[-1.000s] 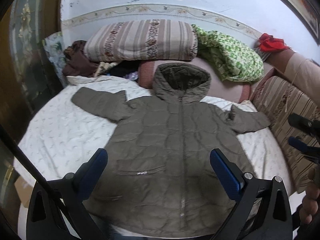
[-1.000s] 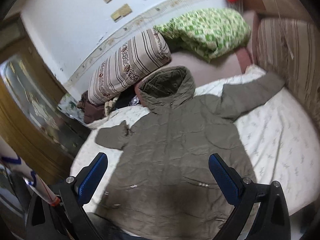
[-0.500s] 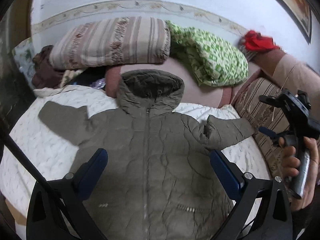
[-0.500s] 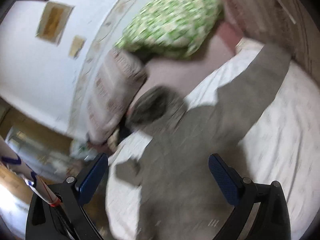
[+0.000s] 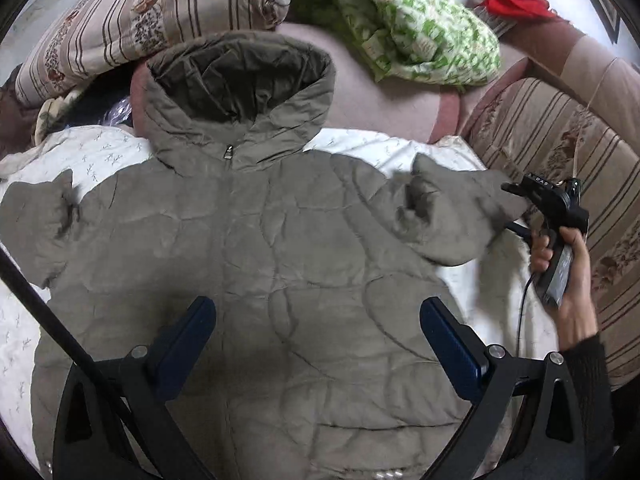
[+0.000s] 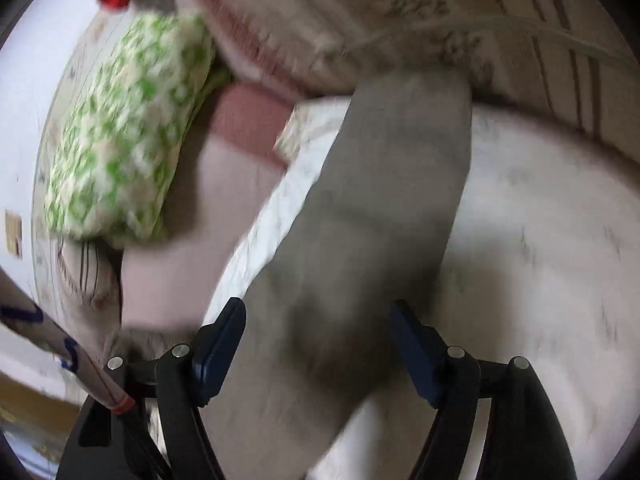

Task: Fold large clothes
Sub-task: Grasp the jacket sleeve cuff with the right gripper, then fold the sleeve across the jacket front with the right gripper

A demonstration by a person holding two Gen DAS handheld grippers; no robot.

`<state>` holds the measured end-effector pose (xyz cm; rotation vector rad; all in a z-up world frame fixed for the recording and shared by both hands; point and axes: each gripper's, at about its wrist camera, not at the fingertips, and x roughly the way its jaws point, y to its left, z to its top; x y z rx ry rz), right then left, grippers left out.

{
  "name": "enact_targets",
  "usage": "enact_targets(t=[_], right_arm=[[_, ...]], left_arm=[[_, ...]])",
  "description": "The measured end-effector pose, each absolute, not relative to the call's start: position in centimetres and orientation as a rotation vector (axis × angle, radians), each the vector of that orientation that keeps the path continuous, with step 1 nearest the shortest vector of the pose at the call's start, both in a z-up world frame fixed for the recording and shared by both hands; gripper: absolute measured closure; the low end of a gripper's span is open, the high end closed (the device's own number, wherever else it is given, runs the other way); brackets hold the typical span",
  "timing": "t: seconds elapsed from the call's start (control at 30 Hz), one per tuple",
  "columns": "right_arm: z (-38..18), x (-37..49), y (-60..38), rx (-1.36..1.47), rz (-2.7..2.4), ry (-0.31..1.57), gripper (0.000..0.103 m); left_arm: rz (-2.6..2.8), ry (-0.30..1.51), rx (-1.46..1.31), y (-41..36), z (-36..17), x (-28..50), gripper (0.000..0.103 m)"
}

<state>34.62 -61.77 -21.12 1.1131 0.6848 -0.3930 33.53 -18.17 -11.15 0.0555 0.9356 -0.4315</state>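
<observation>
An olive-green hooded puffer jacket (image 5: 280, 260) lies front-up and zipped on the white bed sheet (image 5: 100, 152), its hood toward the pillows. My left gripper (image 5: 316, 344) is open above the jacket's chest. My right gripper (image 6: 316, 344) is open over the jacket's right sleeve (image 6: 380, 208), the sleeve lying between its fingers. In the left wrist view the right gripper (image 5: 516, 208) sits at the cuff end of that sleeve (image 5: 452, 216), held by a hand. The right wrist view is blurred.
A striped folded quilt (image 5: 152, 16) and a green patterned quilt (image 5: 420, 24) lie at the head of the bed. A striped cushion (image 5: 560, 168) runs along the right side. A red cloth (image 5: 512, 0) sits at the back right.
Both grippers have moved closer to the jacket. The right gripper has swung to the right sleeve and now straddles it, its fingers somewhat closer together. The left view has dropped toward the chest.
</observation>
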Motion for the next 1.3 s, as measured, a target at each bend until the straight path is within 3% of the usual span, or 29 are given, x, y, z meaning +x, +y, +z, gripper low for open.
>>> enact_targets(t=[0.13, 0.27, 0.3, 0.33, 0.43, 0.53, 0.7, 0.8, 0.97, 1.3], right_arm=[[-24.2, 34.5, -63.1, 1.203, -0.445, 0.63, 0.024], [-23.4, 37.2, -61.5, 0.962, -0.468, 0.699, 0.029], [-23.1, 37.4, -61.2, 0.925, -0.482, 0.705, 0.063], [-22.9, 37.2, -61.2, 0.965, -0.456, 0.687, 0.087], [-21.2, 35.9, -60.9, 0.98, -0.433, 0.609, 0.09], [-15.5, 34.7, -58.2, 0.871, -0.404, 0.517, 0.091], [-5.9, 32.0, -48.1, 0.643, -0.226, 0.376, 0.091], [-3.6, 30.4, -40.3, 0.536, -0.09, 0.359, 0.091], [-5.4, 30.9, -29.1, 0.347, 0.098, 0.438, 0.091], [-15.8, 35.0, -17.8, 0.224, 0.305, 0.735, 0.086]], left_arm=[[-0.407, 0.96, 0.038, -17.2, -13.0, 34.0, 0.001], [-0.403, 0.977, 0.038, -16.6, -13.4, 34.0, 0.001], [-0.408, 0.984, 0.029, -16.5, -13.4, 33.9, 0.001], [-0.415, 0.989, 0.018, -16.4, -13.4, 33.8, 0.001], [-0.419, 0.973, 0.015, -16.0, -12.7, 33.2, 0.001], [-0.426, 0.945, -0.018, -15.0, -10.8, 32.9, 0.001], [-0.385, 0.883, -0.073, -11.7, -7.1, 33.1, 0.001], [-0.328, 0.858, -0.111, -8.3, -6.0, 33.0, 0.001], [-0.247, 0.891, -0.182, -2.8, -7.3, 33.5, 0.001], [-0.145, 0.91, -0.271, 2.3, -8.3, 36.4, 0.001]])
